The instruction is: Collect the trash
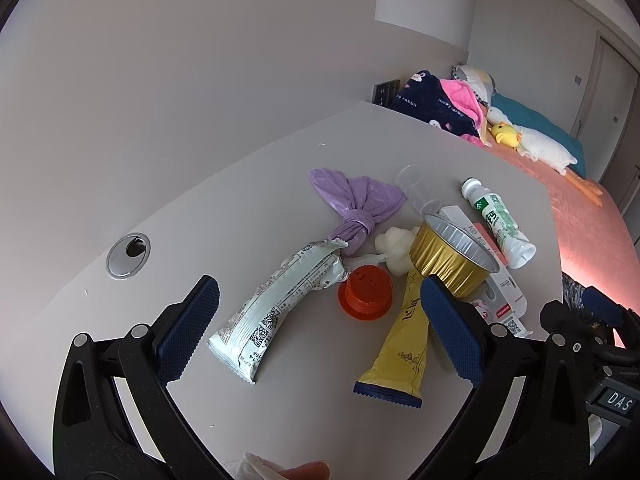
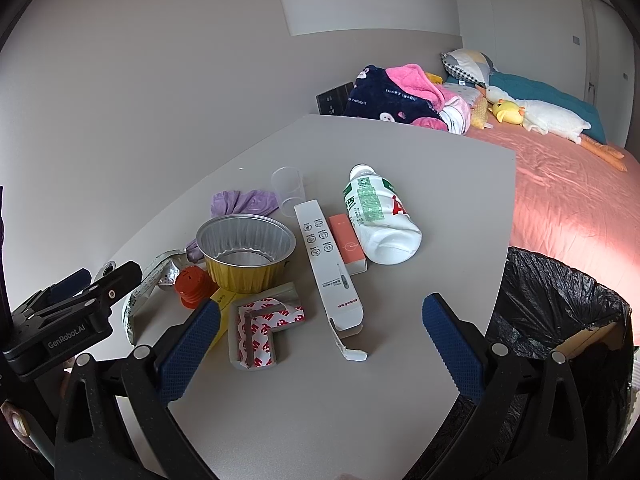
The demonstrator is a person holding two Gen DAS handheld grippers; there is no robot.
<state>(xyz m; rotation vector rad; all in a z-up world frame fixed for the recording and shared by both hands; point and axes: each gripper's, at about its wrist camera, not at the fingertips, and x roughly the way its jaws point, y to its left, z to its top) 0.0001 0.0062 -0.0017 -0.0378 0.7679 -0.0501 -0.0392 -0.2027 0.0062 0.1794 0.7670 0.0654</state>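
Table: grey, standing against a wall, carrying a loose heap of trash.

Left gripper: hovering over the near part of the heap with its blue pads spread wide, gripping nothing. Between and just beyond its pads are lying a pale green wrapper, an orange cap and a yellow tube.

Right gripper: hanging above the table's near edge, jaws standing wide apart, holding nothing. Ahead of it are sitting a grey corner piece with red-and-white backing and a long white box, its end flap hanging open.

Foil cup: gold outside, silver inside, sitting upright in the right wrist view, touching the orange cap and the yellow tube.

Purple bag: knotted, lying behind the foil cup, beside a clear plastic cup tipped on its side.

White lump: resting between the purple bag and the foil cup; what it is made of cannot be told.

Pink box: lying between the long white box and a white bottle, touching both.

White bottle: lying on its side, green label showing, cap pointing away from the grippers.

Bin: lined with a black bag, standing just beside the table's right edge.

Bed: pink cover, carrying folded clothes and a plush goose.
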